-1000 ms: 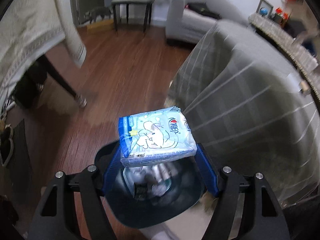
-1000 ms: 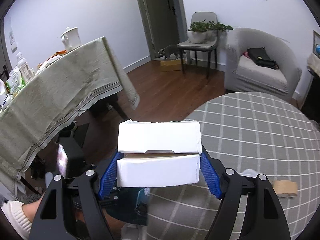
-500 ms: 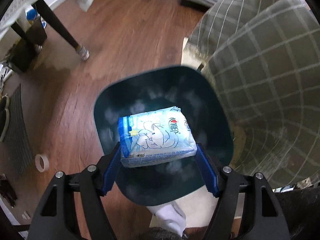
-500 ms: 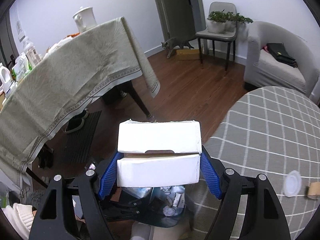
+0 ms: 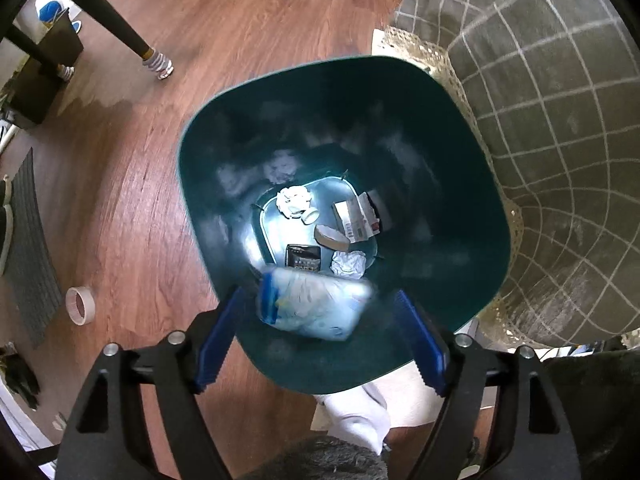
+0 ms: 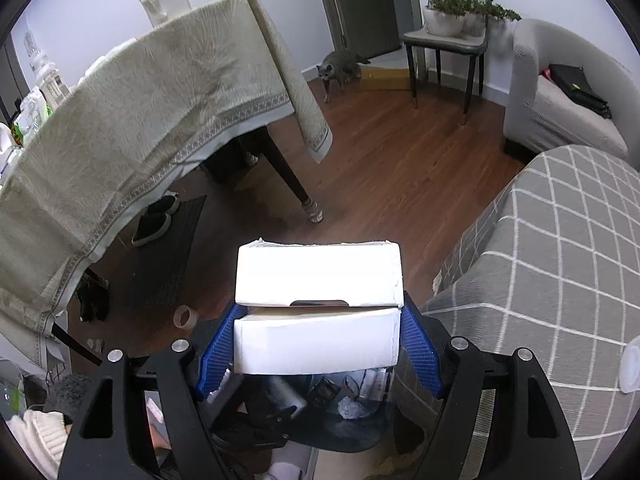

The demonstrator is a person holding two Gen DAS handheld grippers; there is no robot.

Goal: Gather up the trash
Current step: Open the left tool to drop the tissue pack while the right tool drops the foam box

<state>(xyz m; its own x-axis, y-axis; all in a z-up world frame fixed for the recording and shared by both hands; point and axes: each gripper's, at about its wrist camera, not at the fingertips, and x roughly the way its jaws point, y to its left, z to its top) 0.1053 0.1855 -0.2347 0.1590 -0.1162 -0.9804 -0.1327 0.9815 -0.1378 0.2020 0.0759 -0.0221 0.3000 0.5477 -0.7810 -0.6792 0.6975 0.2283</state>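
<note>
step: dropping stuff in the bin, one hand at a time
left gripper [image 5: 320,332]: jaws have just been opening, released now; the tissue pack [image 5: 314,304] is sitting blurry between them, pads not touching, looks like it's falling into the teal trash bin [image 5: 460,128]
right gripper [image 6: 318,354]: clenching on the white box [image 6: 318,316], hovering near the bin's edge
bin: already holding crumpled paper and small cartons
next: probably swinging the box over the bin mouth, then letting go
</note>
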